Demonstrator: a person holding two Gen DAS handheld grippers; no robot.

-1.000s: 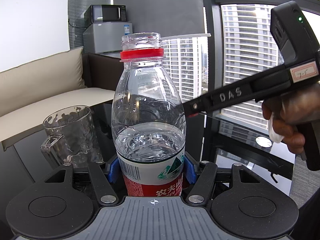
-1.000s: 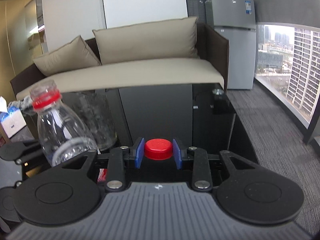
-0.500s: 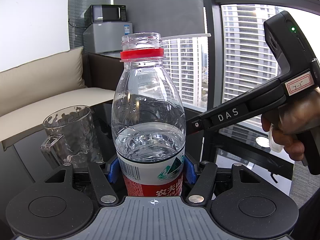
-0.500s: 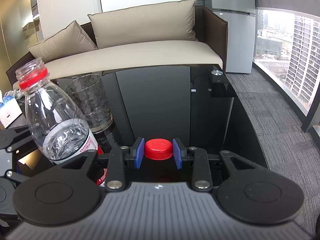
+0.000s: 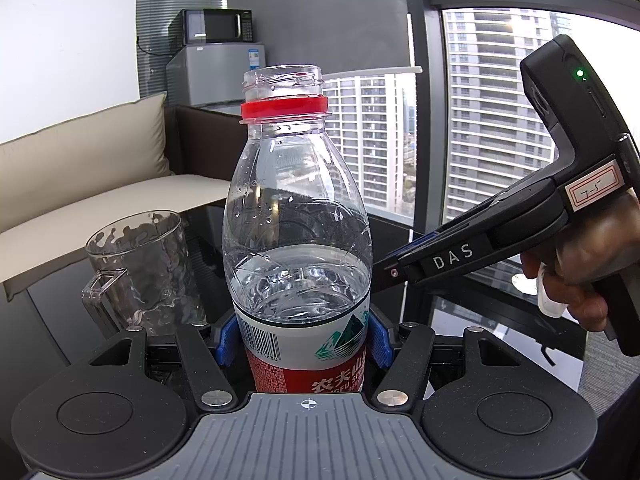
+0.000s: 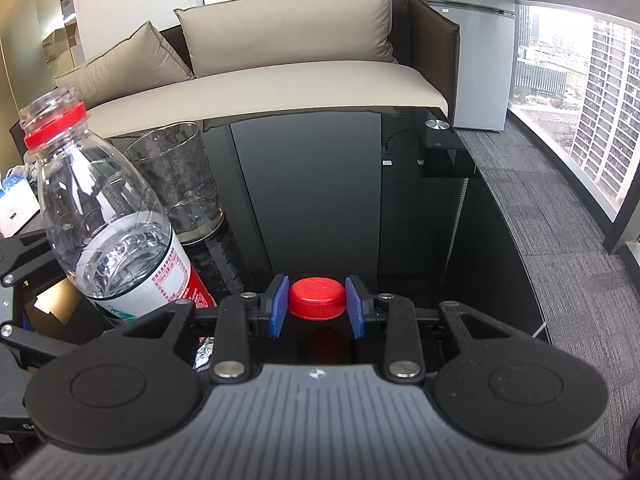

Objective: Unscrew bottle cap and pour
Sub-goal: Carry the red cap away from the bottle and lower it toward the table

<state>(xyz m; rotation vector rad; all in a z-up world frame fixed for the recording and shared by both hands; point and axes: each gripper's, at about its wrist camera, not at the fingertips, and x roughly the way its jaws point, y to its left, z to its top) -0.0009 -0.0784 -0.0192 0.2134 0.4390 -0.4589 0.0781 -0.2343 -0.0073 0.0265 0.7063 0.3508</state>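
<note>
My left gripper [image 5: 299, 340] is shut on the label of an uncapped water bottle [image 5: 298, 240], held upright and about half full, with a red ring under its open mouth. The bottle also shows at the left of the right wrist view [image 6: 108, 216]. My right gripper [image 6: 317, 306] is shut on the red cap [image 6: 317, 298] and holds it low over the black glass table [image 6: 320, 200], its reflection just below. The right gripper's body [image 5: 520, 236] shows to the right of the bottle in the left wrist view. A clear empty glass mug [image 5: 144, 272] stands left of the bottle, also in the right wrist view [image 6: 176, 184].
A beige sofa [image 6: 280, 80] runs along the table's far edge. A fridge with a microwave [image 5: 218, 26] stands behind. The table's right edge [image 6: 516, 248] drops to grey carpet by the windows. A tissue box [image 6: 14, 208] sits at far left.
My right gripper has carried the cap down and away from the bottle's mouth, to low over the table at the bottle's right. The bottle and left gripper have stayed still.
</note>
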